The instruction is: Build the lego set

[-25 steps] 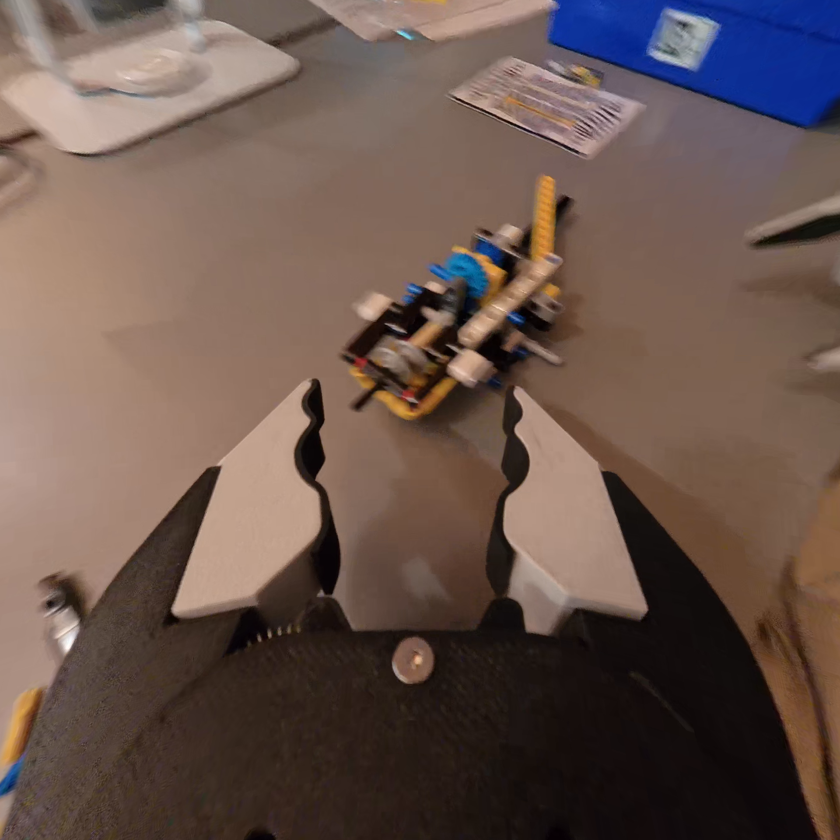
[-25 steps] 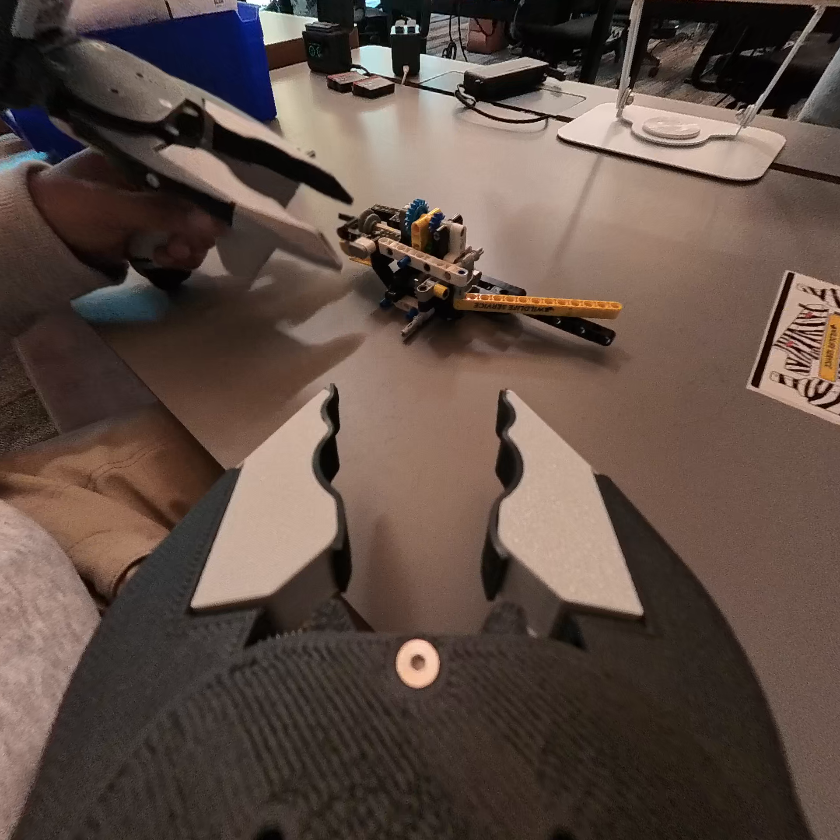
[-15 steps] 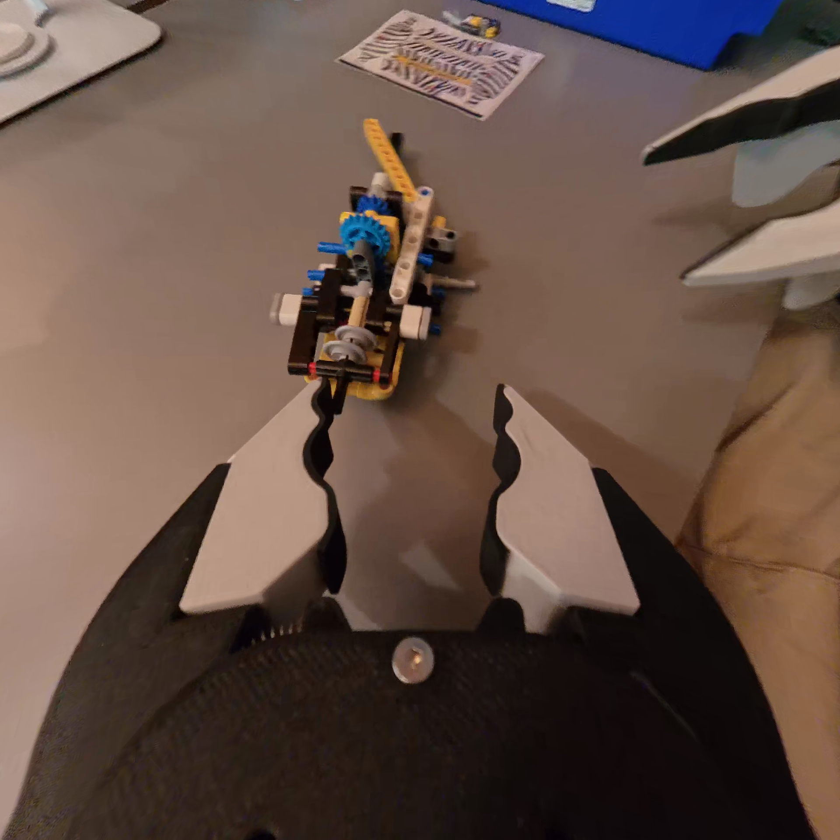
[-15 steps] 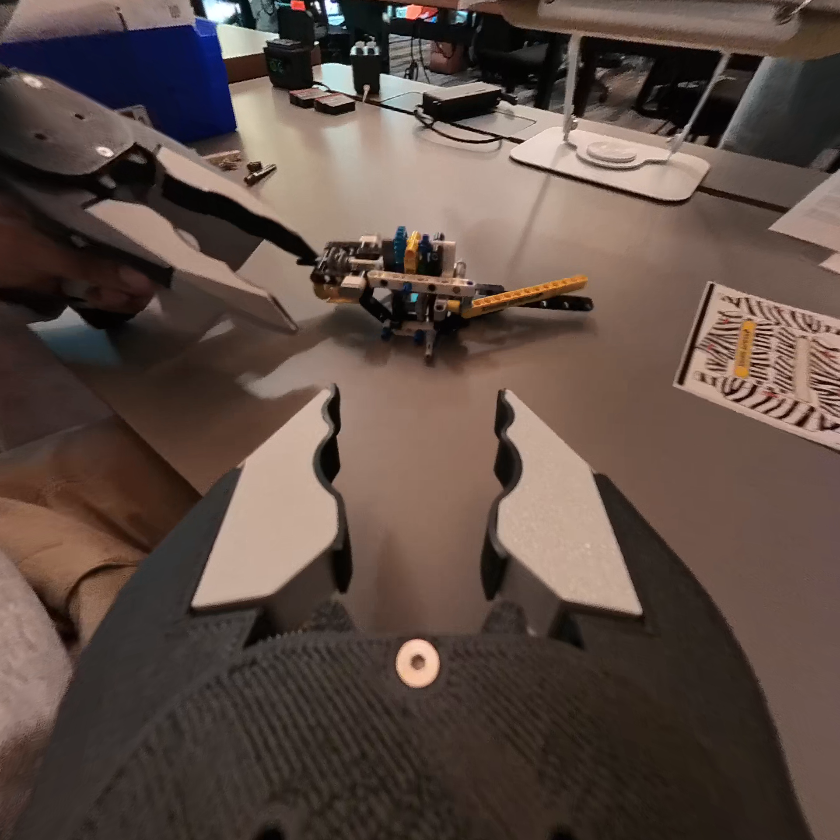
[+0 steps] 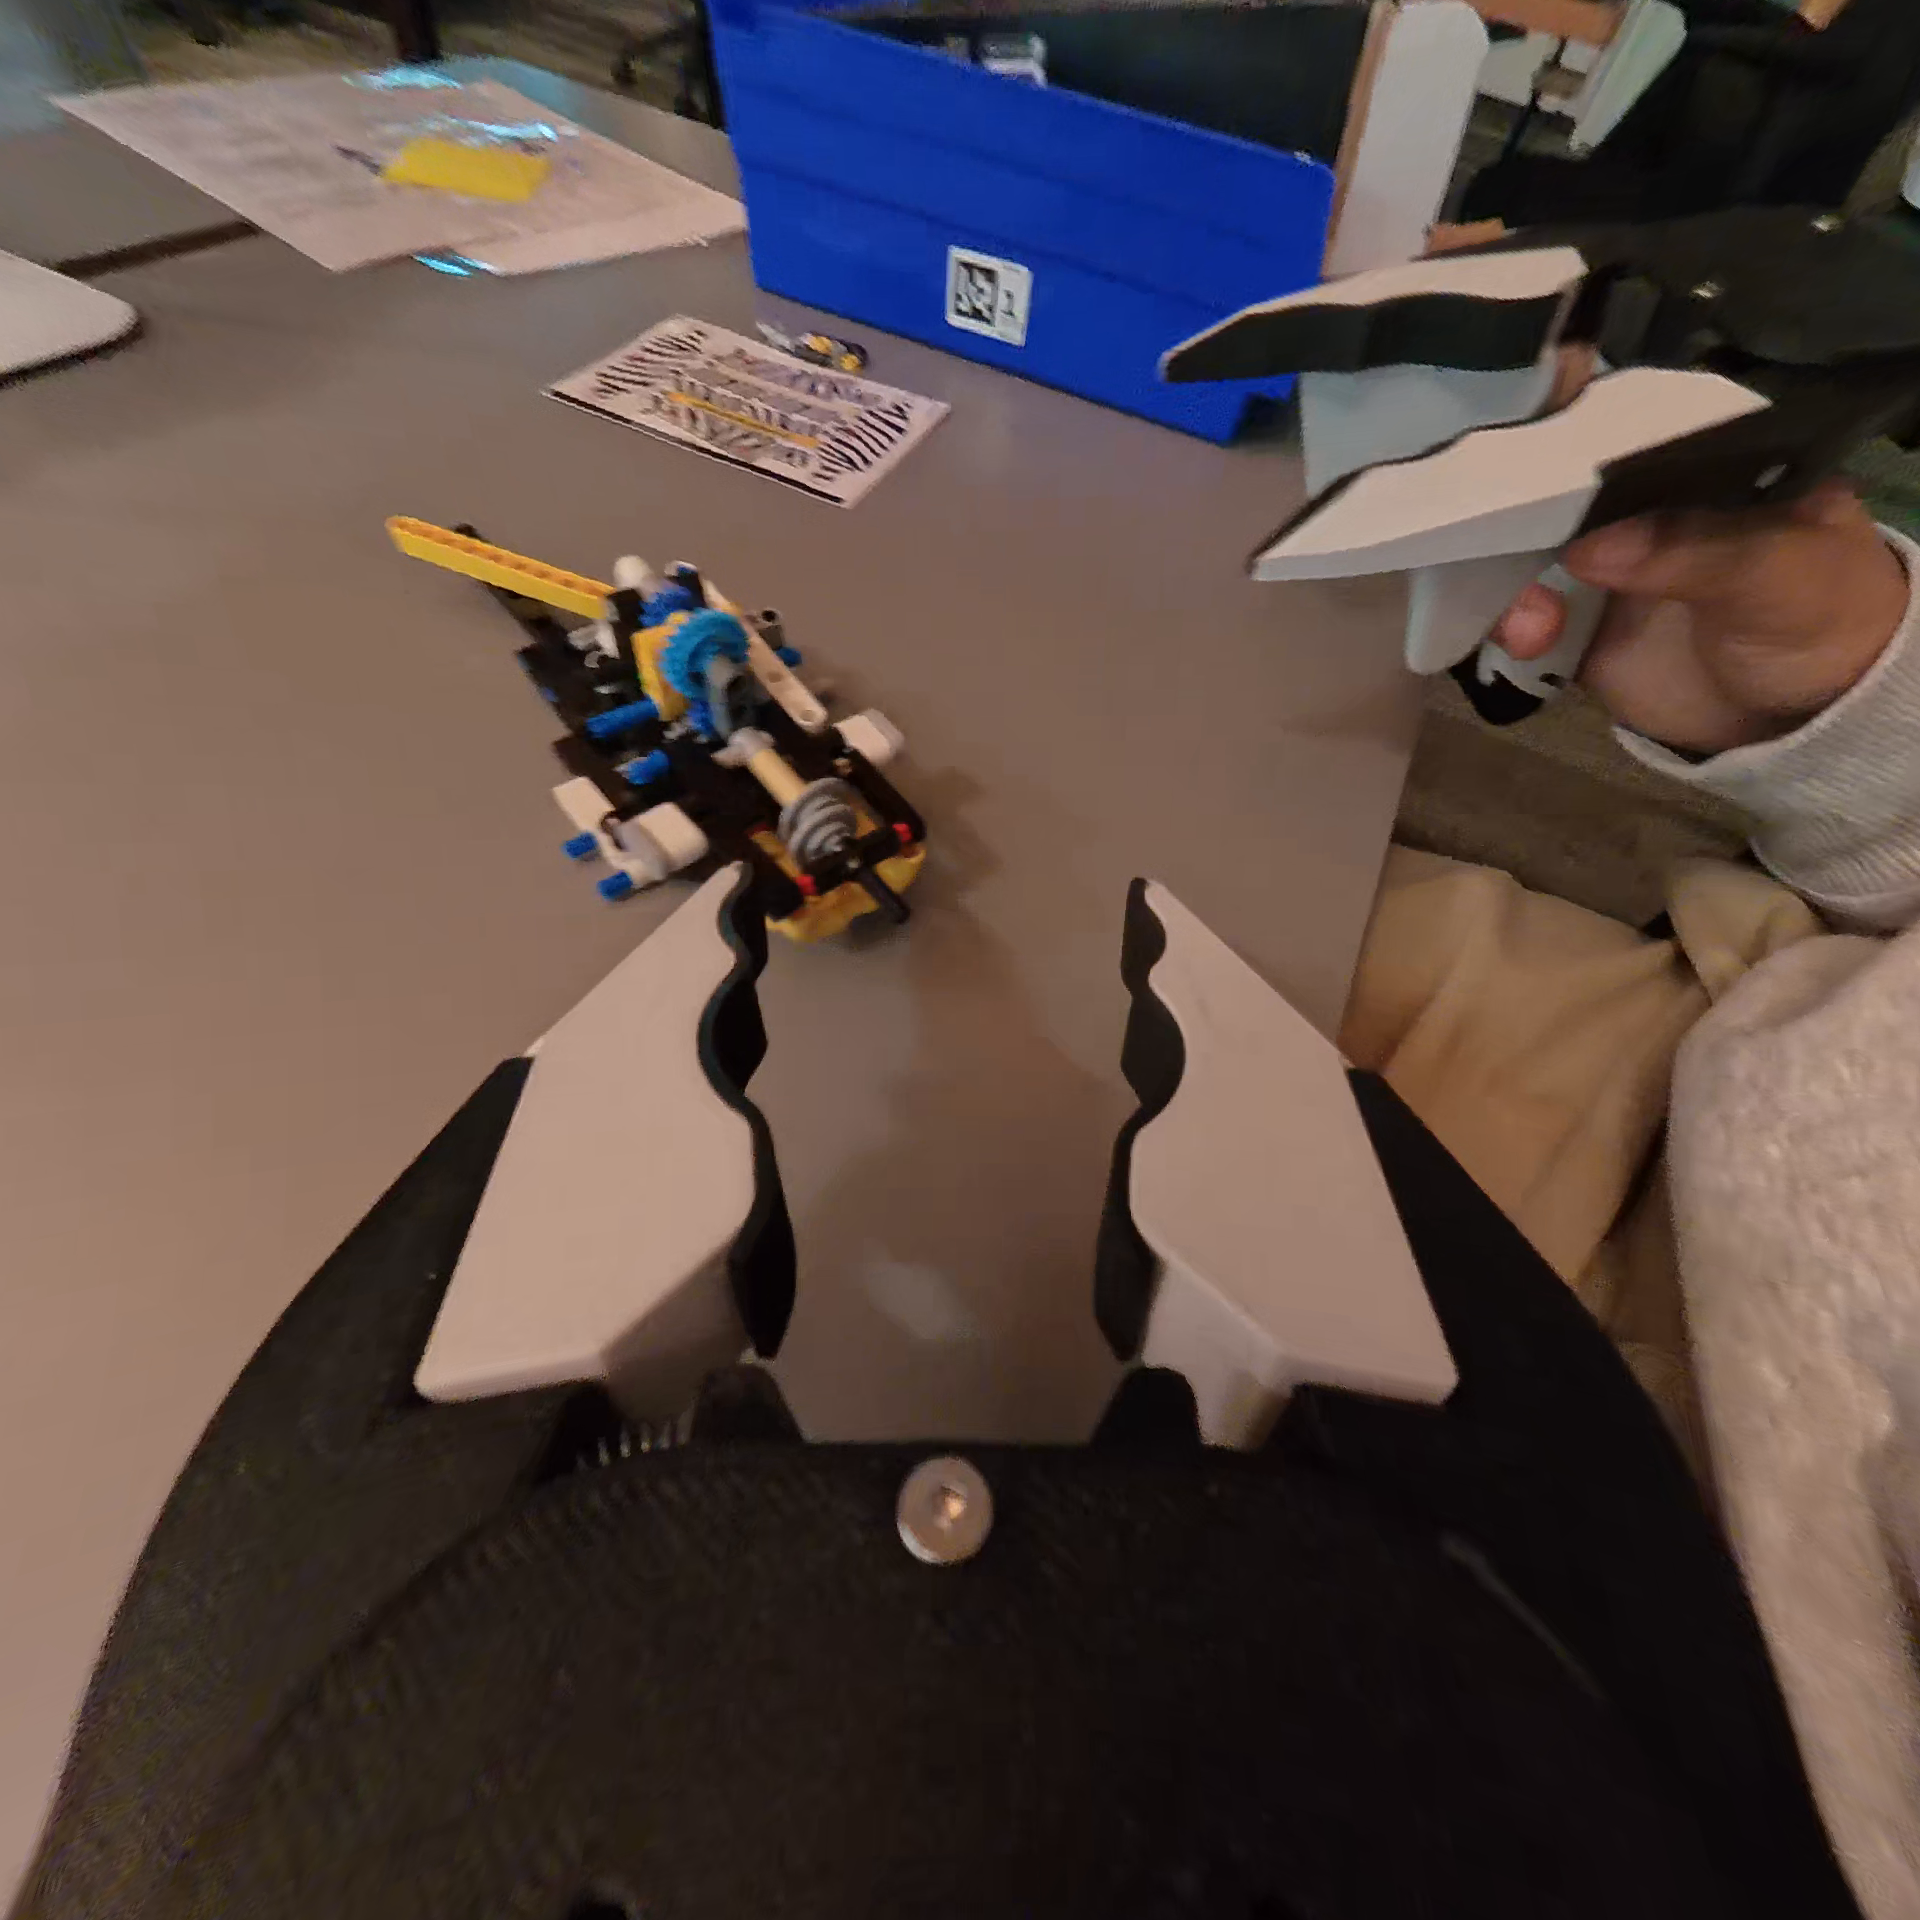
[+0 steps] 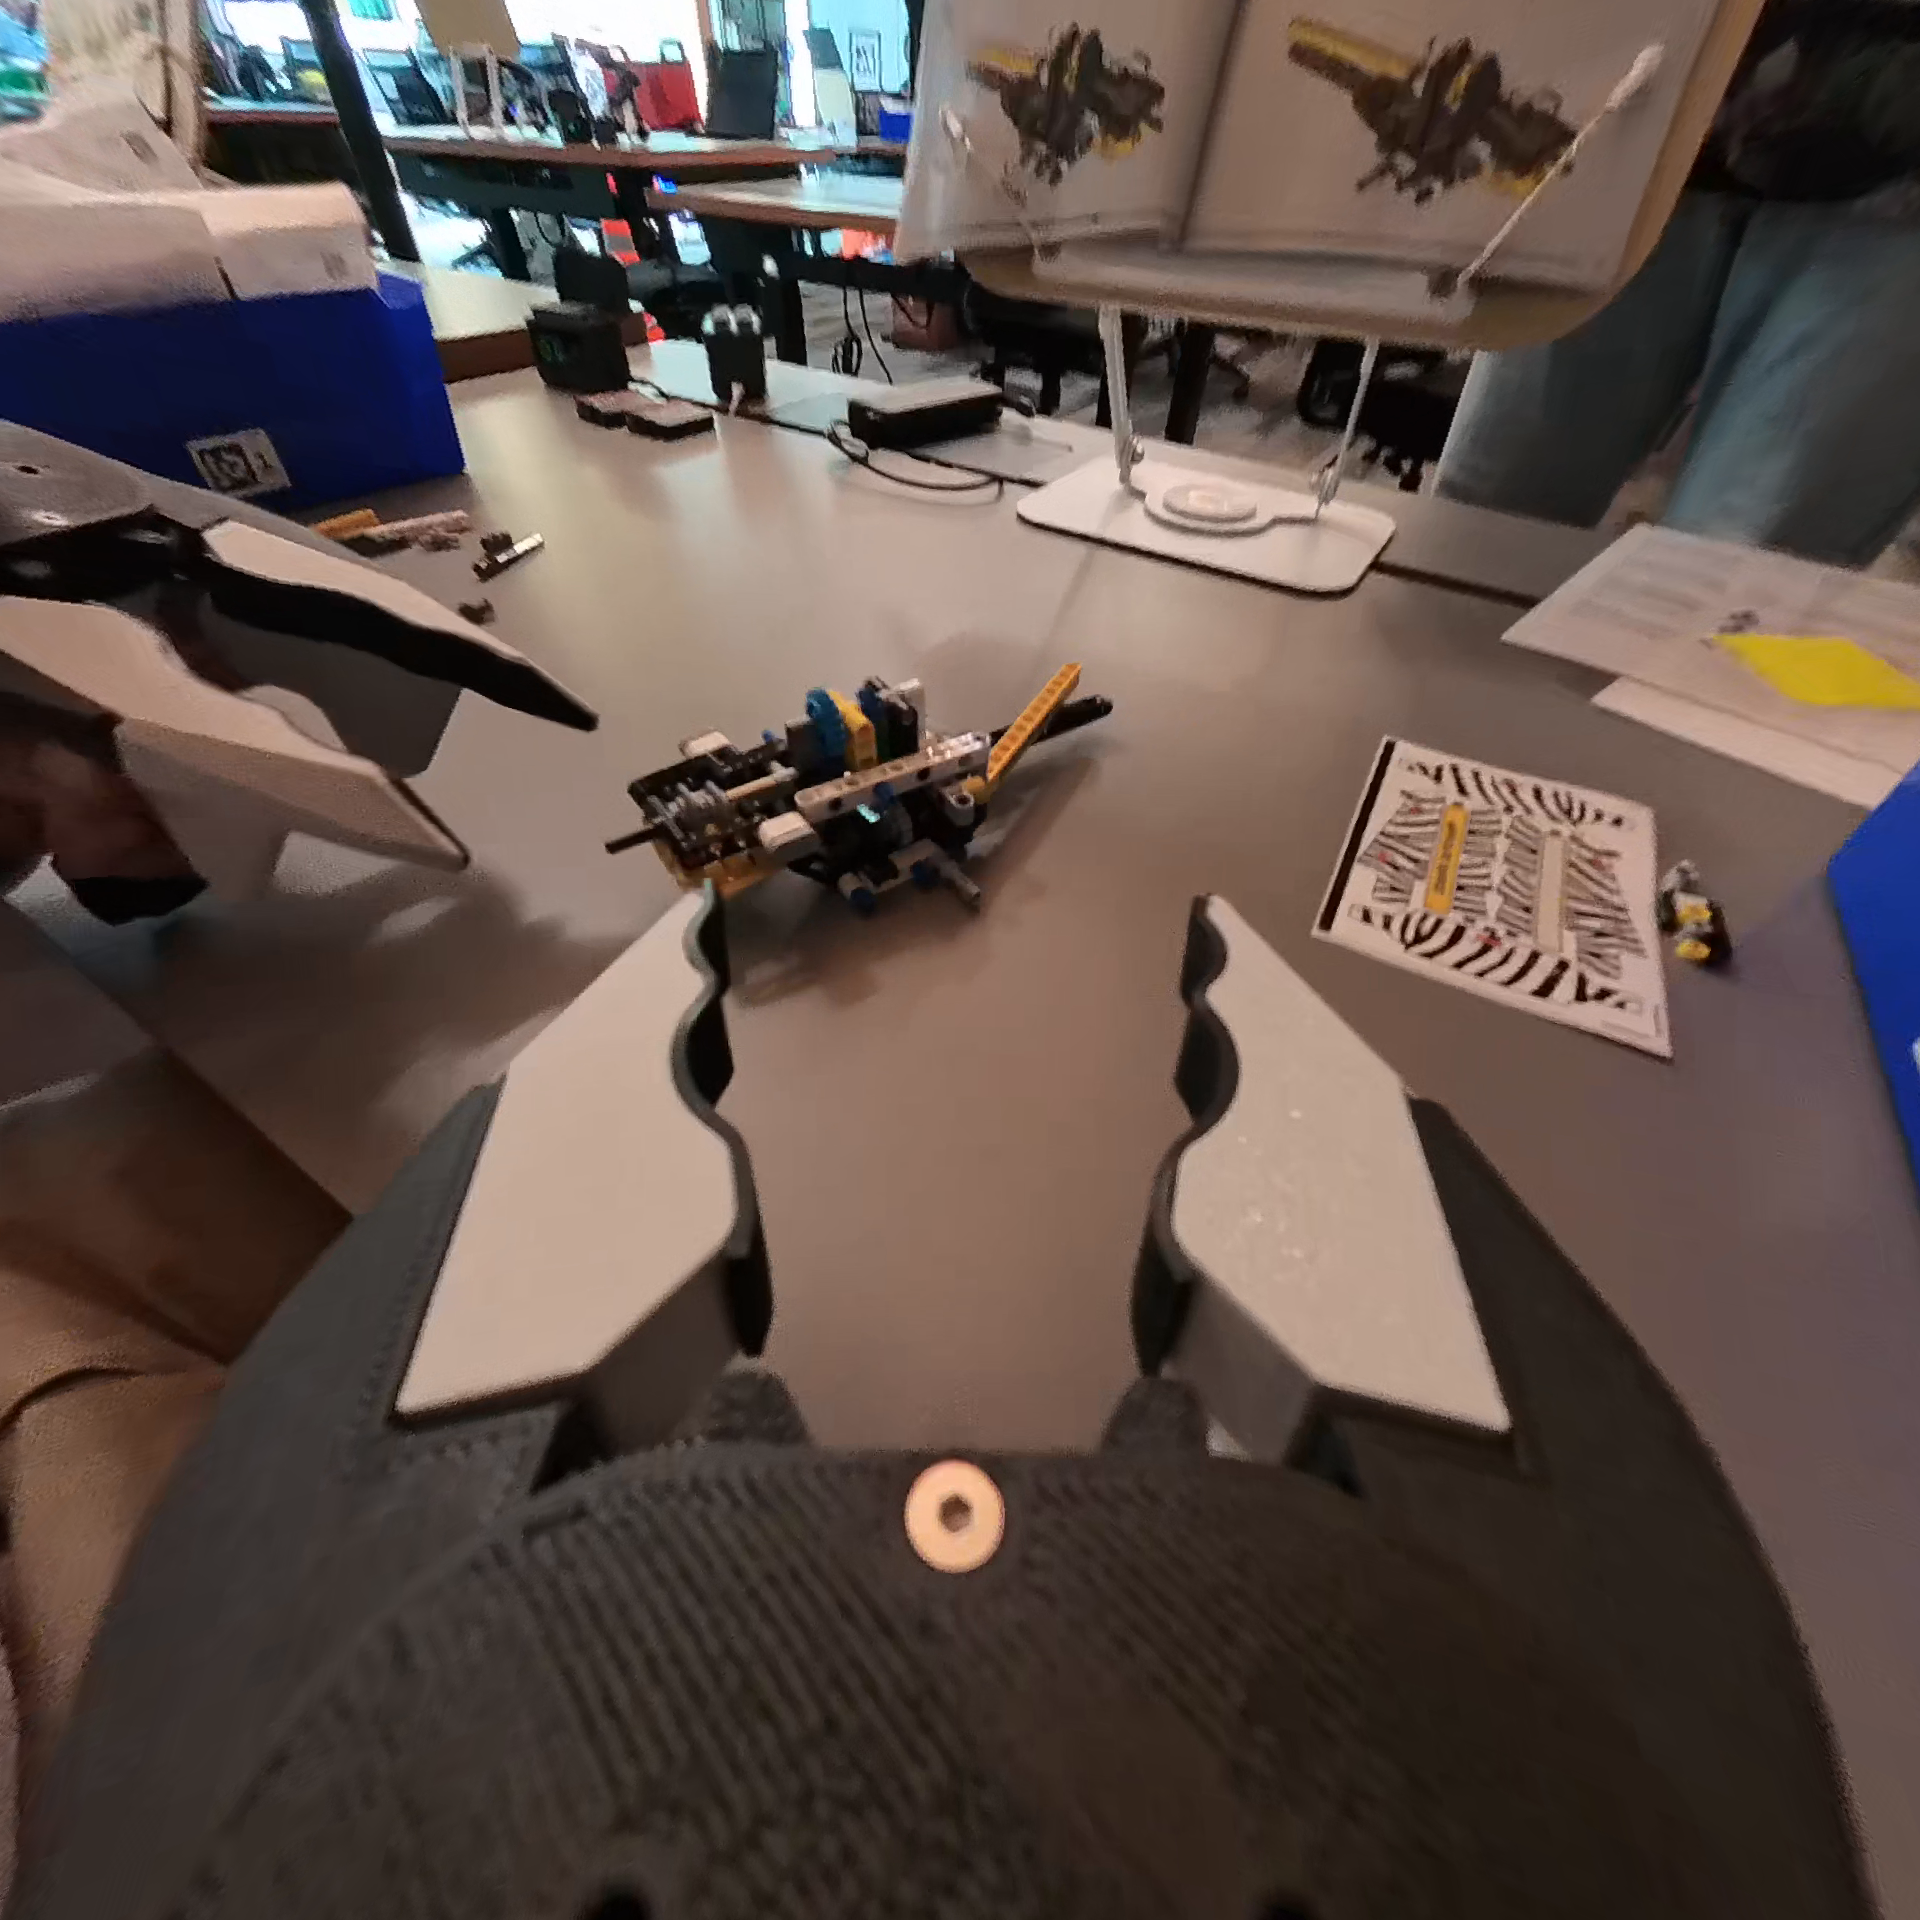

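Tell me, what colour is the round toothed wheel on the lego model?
The gear is bright blue, seen best in the left wrist view.

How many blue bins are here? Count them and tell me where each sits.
2. One bin at the left, behind the left tool; one at the right, beyond the sticker sheet. Others may be out of view.
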### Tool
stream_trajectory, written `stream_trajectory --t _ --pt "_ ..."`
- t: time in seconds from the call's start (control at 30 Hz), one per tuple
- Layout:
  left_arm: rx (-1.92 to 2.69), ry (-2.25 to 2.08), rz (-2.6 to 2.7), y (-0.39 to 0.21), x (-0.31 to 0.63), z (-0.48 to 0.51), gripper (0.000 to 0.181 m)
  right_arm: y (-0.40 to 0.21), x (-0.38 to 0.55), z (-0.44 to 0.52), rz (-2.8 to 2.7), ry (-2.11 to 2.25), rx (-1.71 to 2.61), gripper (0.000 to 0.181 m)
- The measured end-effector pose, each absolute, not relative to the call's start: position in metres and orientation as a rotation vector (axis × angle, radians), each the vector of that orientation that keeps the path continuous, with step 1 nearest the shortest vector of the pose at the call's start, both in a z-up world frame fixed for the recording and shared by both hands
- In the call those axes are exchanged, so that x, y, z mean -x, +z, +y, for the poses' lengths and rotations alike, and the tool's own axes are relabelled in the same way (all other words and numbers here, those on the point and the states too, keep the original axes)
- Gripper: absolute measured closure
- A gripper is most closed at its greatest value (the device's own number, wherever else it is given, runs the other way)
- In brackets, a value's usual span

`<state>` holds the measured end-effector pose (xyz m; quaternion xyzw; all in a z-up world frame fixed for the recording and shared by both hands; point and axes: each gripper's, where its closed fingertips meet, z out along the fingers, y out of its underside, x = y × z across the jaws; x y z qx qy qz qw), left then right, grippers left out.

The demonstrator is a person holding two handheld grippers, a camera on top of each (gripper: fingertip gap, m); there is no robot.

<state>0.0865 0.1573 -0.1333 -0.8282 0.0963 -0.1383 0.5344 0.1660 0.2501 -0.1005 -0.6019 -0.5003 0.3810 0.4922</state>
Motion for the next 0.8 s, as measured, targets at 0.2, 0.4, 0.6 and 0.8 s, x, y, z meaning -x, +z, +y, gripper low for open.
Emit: stream_trajectory --t 0.2,0.4,0.6,0.8 --pt "1.915 -0.252 0.094 -0.125 -0.050 0.155 0.108 -0.105 -0.165 0.261 -1.246 0.787 1.389 0.085" --pt "1.921 -0.213 0.036 -0.123 -0.037 0.151 0.103 -0.115 -0.170 0.284 -1.214 0.690 1.437 0.082" --pt "1.914 -0.124 0.010 -0.121 -0.023 0.146 0.103 -0.117 -0.173 0.290 -1.190 0.671 1.462 0.079" --pt "1.904 -0.125 -0.049 -0.124 -0.011 0.141 0.105 -0.121 -0.177 0.293 -1.182 0.651 1.486 0.075"
